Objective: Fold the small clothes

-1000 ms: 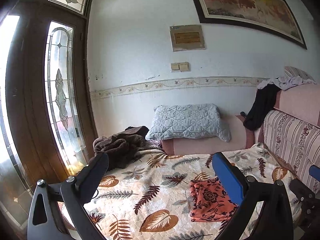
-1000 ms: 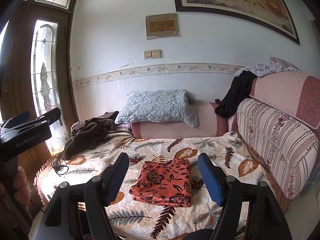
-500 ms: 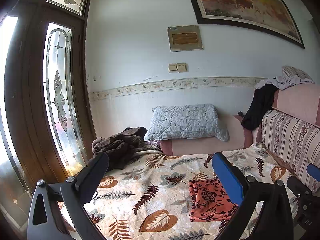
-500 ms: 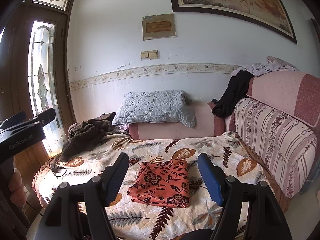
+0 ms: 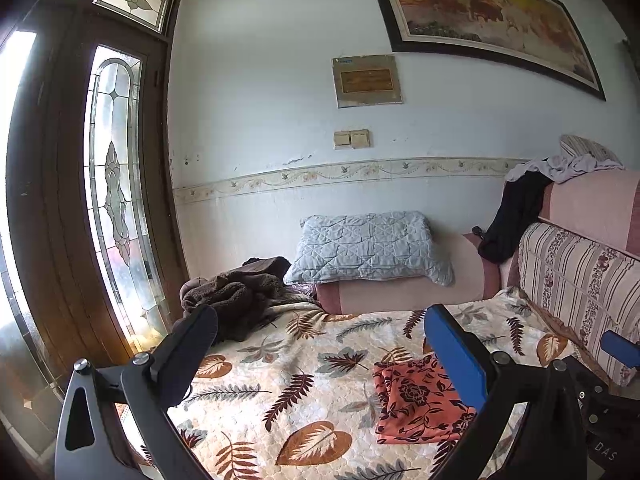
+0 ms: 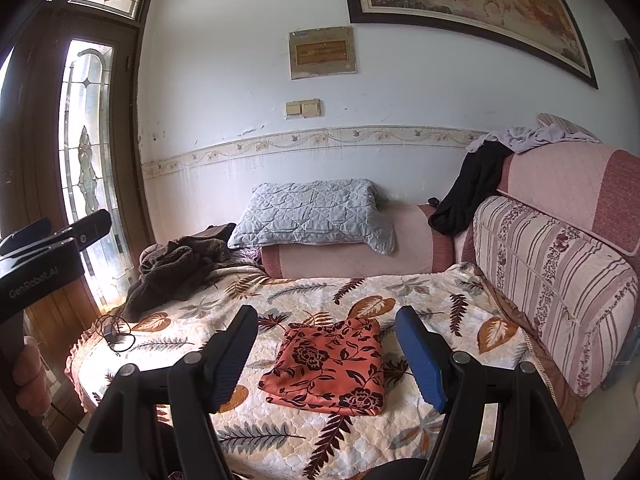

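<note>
A folded orange cloth with a dark flower print (image 6: 329,365) lies flat on the leaf-patterned sofa cover (image 6: 280,432); it also shows in the left wrist view (image 5: 416,400), partly behind the blue finger. My right gripper (image 6: 326,350) is open and empty, held back from the sofa with the cloth between its fingers in view. My left gripper (image 5: 320,354) is open and empty, held back to the left of the cloth. The left gripper's body also shows at the left edge of the right wrist view (image 6: 44,256).
A grey quilted pillow (image 6: 312,216) rests on the pink armrest. A brown fleece garment (image 6: 172,272) lies in a heap at the sofa's left end. Black and pale clothes (image 6: 472,196) hang over the striped backrest (image 6: 560,280). A cable (image 6: 114,334) lies near the left edge. A glass door (image 5: 116,216) stands left.
Both grippers have drifted slightly back and to the left, so the scene shifts a little right. The folded cloth has not moved and both grippers stay open.
</note>
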A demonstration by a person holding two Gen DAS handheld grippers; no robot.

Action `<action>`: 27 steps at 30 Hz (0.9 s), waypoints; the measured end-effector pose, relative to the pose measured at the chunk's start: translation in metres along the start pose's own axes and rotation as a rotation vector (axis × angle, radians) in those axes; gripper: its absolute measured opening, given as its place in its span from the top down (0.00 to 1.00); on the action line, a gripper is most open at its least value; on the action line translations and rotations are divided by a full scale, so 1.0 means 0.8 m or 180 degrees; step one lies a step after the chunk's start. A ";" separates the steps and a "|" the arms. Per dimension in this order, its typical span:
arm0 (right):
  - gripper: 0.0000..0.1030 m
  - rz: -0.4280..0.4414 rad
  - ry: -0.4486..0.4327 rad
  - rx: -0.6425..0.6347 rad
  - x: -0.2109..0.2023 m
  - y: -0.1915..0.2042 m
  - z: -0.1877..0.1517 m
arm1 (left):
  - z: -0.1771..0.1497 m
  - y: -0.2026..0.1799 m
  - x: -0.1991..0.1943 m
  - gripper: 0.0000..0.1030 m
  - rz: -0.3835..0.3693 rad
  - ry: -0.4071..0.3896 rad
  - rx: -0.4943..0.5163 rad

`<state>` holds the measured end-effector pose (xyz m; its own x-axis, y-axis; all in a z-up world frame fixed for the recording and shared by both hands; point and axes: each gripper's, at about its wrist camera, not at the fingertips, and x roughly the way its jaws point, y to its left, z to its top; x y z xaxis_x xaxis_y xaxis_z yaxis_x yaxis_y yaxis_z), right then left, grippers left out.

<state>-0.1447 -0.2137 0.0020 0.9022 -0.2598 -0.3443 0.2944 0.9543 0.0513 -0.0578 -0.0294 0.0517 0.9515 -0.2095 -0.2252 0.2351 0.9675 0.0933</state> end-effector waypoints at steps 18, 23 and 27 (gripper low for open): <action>0.28 0.0005 0.0012 -0.0095 0.026 0.015 0.006 | -0.005 0.006 0.024 0.00 0.0038 0.0057 -0.0041; 0.28 0.0014 0.0067 -0.0119 0.043 0.018 0.005 | -0.009 0.006 0.044 0.00 0.0038 0.0130 -0.0031; 0.28 0.0027 0.0112 -0.0134 0.061 0.022 0.007 | -0.012 0.005 0.063 0.00 0.0038 0.0193 -0.0010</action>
<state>-0.0938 -0.2104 -0.0083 0.8927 -0.2471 -0.3768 0.2727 0.9620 0.0150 -0.0111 -0.0346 0.0317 0.9405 -0.1891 -0.2824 0.2231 0.9703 0.0934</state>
